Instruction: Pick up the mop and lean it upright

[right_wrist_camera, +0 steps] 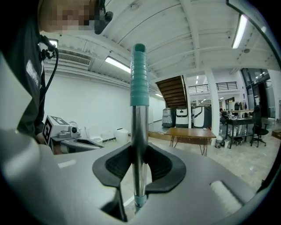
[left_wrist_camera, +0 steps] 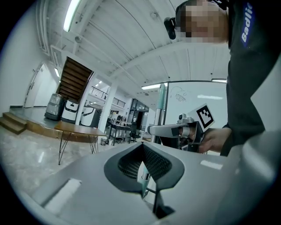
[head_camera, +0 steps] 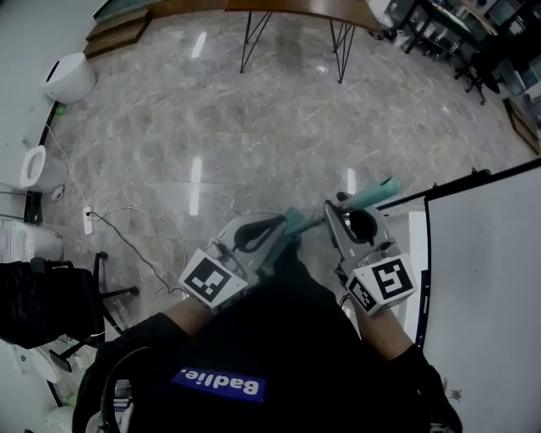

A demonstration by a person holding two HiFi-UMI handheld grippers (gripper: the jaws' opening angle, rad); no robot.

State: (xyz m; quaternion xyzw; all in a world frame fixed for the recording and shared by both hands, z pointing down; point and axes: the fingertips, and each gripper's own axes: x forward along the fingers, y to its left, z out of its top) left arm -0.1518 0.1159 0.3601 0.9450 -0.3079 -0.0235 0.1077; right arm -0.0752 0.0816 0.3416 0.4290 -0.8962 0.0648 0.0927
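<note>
The mop handle point(right_wrist_camera: 139, 132) is a metal pole with a ribbed teal grip point(right_wrist_camera: 139, 74) at its top end. It stands upright between the pads of my right gripper point(right_wrist_camera: 139, 171), which is shut on it just below the grip. In the head view the teal grip point(head_camera: 376, 193) sticks out past the right gripper point(head_camera: 348, 211). My left gripper point(head_camera: 270, 230) holds the pole lower down, close beside the right one. A short piece of the pole point(left_wrist_camera: 144, 175) shows between its closed pads. The mop head is hidden.
A wooden table point(head_camera: 296, 10) on black hairpin legs stands across the marble floor. A whiteboard point(head_camera: 482, 279) stands close on the right. On the left are a white bin point(head_camera: 69, 78), a cable with a power strip point(head_camera: 88, 220) and a black chair point(head_camera: 51, 296).
</note>
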